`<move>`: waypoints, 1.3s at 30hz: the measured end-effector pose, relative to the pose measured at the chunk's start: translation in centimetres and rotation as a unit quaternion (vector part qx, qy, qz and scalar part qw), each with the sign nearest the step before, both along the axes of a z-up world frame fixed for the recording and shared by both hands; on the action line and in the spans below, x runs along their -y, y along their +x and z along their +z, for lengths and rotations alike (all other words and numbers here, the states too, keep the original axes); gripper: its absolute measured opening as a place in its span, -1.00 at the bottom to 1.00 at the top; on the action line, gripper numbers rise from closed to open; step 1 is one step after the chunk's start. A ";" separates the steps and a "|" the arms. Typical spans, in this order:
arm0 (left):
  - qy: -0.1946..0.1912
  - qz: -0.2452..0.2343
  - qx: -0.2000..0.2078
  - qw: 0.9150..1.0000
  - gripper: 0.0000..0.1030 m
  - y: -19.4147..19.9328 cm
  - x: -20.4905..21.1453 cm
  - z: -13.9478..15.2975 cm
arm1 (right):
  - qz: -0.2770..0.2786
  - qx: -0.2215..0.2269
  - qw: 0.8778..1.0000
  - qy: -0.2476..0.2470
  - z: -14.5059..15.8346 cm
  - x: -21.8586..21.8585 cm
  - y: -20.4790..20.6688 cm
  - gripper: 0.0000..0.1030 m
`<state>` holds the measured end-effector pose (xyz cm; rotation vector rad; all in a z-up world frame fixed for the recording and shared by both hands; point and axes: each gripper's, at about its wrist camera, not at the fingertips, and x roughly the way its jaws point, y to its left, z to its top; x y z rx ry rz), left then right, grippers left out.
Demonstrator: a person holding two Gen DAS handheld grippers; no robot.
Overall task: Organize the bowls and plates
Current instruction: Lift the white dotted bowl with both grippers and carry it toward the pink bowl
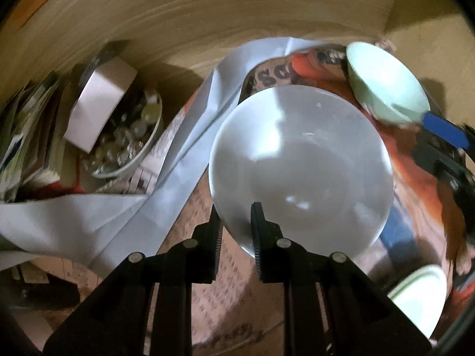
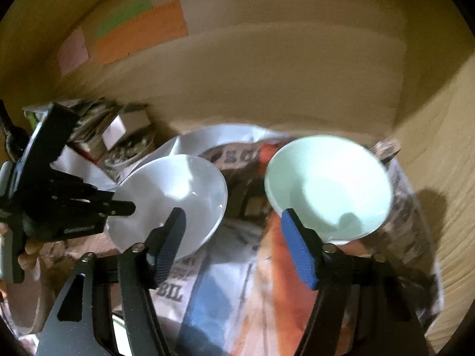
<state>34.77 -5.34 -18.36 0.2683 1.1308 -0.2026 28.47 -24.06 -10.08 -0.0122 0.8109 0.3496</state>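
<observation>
My left gripper (image 1: 236, 222) is shut on the near rim of a white bowl (image 1: 299, 166) and holds it tilted above the newspaper; the bowl also shows in the right wrist view (image 2: 175, 195), with the left gripper (image 2: 118, 207) at its left edge. A pale green bowl (image 2: 329, 187) sits on the newspaper at the right; it also shows in the left wrist view (image 1: 386, 83). My right gripper (image 2: 234, 237) is open, its blue finger (image 2: 298, 252) just at the green bowl's near rim. Another pale bowl (image 1: 418, 299) lies at the lower right.
Newspaper (image 2: 267, 281) covers the surface inside wooden walls (image 2: 267, 74). A bowl of small glass pieces (image 1: 127, 145) with a white box (image 1: 98, 103) on it, stacked papers (image 1: 26, 124) and white sheets (image 1: 89, 216) crowd the left corner.
</observation>
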 end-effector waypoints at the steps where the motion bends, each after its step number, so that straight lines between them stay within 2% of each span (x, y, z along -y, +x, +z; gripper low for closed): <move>1: 0.000 -0.003 0.000 1.000 -0.64 -0.5 0.5 0.2 | 0.004 -0.010 1.000 0.005 -0.2 -0.2 0.1 0.10; 6: -0.017 -0.011 0.002 1.000 -0.64 -1.7 -0.8 -0.5 | 0.031 -0.066 0.997 0.020 -1.7 -1.5 1.2 -0.10; 11: -0.036 -0.005 0.003 0.999 -0.64 -1.7 -1.9 -1.1 | 0.045 -0.105 0.993 0.005 -3.3 -3.0 2.4 -0.33; 15: -0.044 -0.009 0.010 0.999 -0.64 -1.9 -1.9 -0.9 | 0.046 -0.135 0.990 0.018 -4.3 -3.0 3.7 -0.39; 20: -0.049 -0.006 0.012 0.999 -0.64 -1.6 -1.8 -0.9 | 0.059 -0.154 0.986 0.035 -4.9 -3.8 4.3 -0.71; 25: -0.045 0.004 0.017 0.999 -0.65 -1.5 -1.9 -0.8 | 0.052 -0.133 0.990 0.006 -4.3 -5.0 3.8 -0.72; 30: -0.061 0.021 0.033 0.997 -0.65 -2.2 -2.7 0.4 | 0.056 -0.108 0.993 -0.009 -3.1 -5.6 2.5 -0.72; 36: -0.077 0.032 0.060 0.995 -0.65 -4.6 -3.5 2.4 | 0.045 -0.054 0.998 -0.003 -0.4 -5.8 0.4 -0.72; 39: -0.082 0.037 0.077 0.993 -0.65 -6.0 -3.6 3.4 | 0.046 -0.044 0.998 0.006 0.6 -5.7 -0.5 -0.72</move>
